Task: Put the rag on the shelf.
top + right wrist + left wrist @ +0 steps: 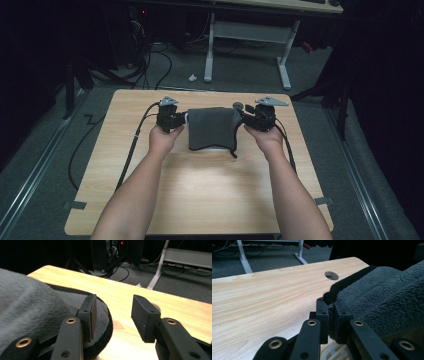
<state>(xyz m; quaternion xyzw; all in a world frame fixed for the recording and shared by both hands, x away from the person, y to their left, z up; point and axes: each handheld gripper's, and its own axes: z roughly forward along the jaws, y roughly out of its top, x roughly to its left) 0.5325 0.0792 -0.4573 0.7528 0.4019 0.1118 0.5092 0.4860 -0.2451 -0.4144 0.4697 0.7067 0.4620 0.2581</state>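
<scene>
My left gripper (331, 315) pinches the grey cloth's (212, 127) edge to pin it near the counter's (200, 200) far edge, while my right gripper (113, 315) gapes empty, cloth beside one jaw.

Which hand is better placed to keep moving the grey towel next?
Left. The left gripper is shut on the grey towel at its black-trimmed edge, while the right gripper stands open beside the towel, gripping nothing.
</scene>
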